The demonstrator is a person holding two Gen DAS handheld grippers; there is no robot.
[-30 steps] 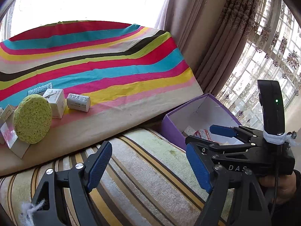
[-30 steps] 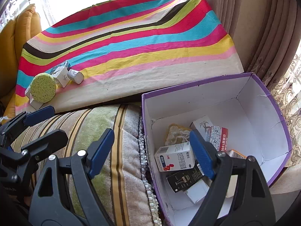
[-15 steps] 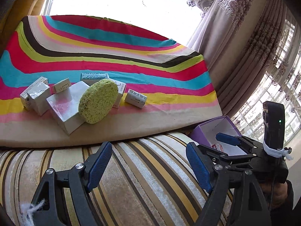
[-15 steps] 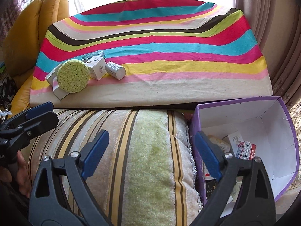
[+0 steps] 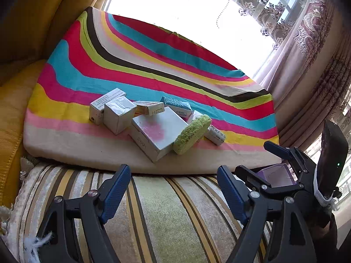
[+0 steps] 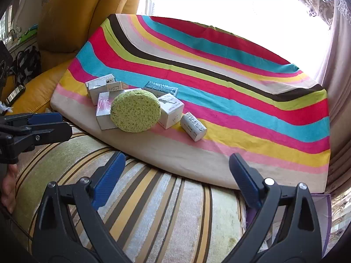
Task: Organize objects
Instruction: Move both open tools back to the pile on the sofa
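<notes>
A pile of small boxes lies on the striped cloth (image 5: 153,65). It holds a round green sponge (image 5: 193,134) (image 6: 135,114), a big silver box with a pink patch (image 5: 158,135), a teal packet (image 6: 161,88), a white cube box (image 6: 171,111) and a small white carton (image 6: 194,126). My left gripper (image 5: 173,188) is open and empty over the striped cushion, short of the pile. My right gripper (image 6: 177,171) is also empty, its jaws still opening, and it hangs over the same cushion. The purple box (image 5: 277,175) shows only at the far right.
A striped velvet cushion (image 6: 153,208) fills the foreground below both grippers. A yellow armchair (image 6: 76,17) stands to the left of the cloth. Curtains (image 5: 307,43) and a bright window close the back and right. A hand (image 6: 8,188) shows at the left edge.
Both views have swung left, away from the purple box and toward the pile on the cloth. The right gripper's jaws stand wider than before. The left jaws look unchanged.
</notes>
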